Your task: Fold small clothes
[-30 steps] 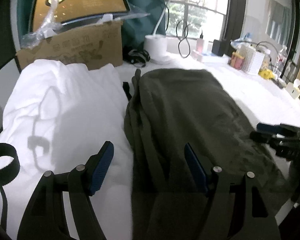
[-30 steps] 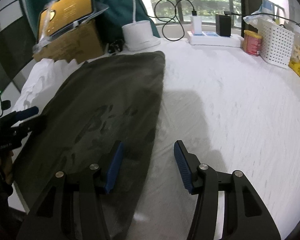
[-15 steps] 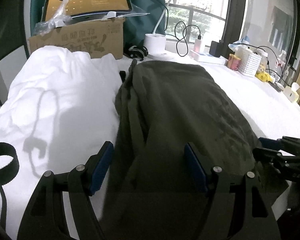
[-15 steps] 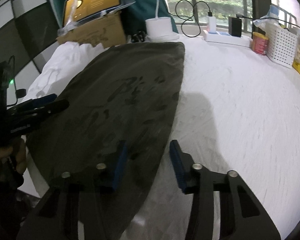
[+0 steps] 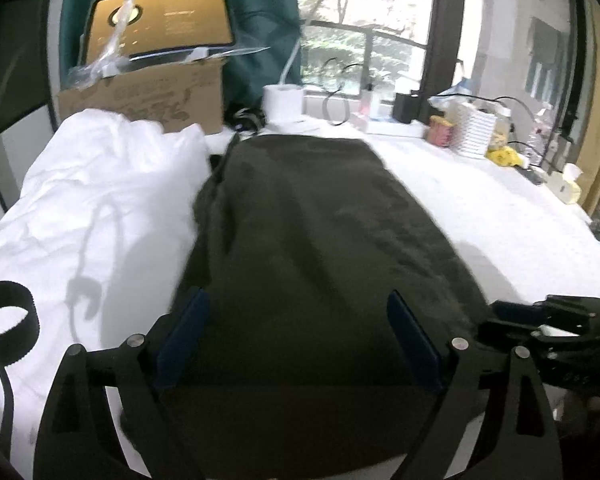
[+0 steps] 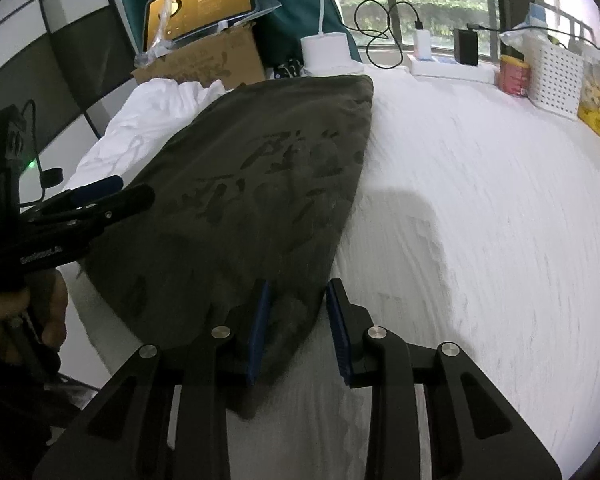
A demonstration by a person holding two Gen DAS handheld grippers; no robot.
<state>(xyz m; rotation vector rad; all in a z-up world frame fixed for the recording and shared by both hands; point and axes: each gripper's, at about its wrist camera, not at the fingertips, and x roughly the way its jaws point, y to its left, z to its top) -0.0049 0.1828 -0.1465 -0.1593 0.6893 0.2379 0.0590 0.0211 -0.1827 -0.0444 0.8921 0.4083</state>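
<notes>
A dark olive garment [image 5: 308, 216] with a faded print lies flat on the white table [image 6: 480, 200]. My left gripper [image 5: 294, 296] hovers over its near left part, its jaws wide and still opening, with nothing pinched between the blue pads. My right gripper [image 6: 299, 284] sits at the garment's [image 6: 260, 168] near right corner. Its jaws are narrowed, and a bunched fold of the cloth fills the gap between the pads. Each gripper shows in the other view: the left gripper [image 6: 112, 192] beside the garment's left edge, the right gripper [image 5: 512, 312] at its right edge.
A white cloth [image 5: 100, 200] lies heaped left of the garment. Behind stand a cardboard box [image 5: 148, 96], a white lamp base [image 6: 326, 50], a power strip [image 6: 448, 66], a red tin [image 6: 514, 76] and a white basket [image 6: 556, 76]. A hand [image 6: 40, 312] holds the left gripper.
The left gripper slid right, over the garment, and its jaws widened. The right gripper's jaws narrowed around the garment's near right corner and it shifted along the table's front edge.
</notes>
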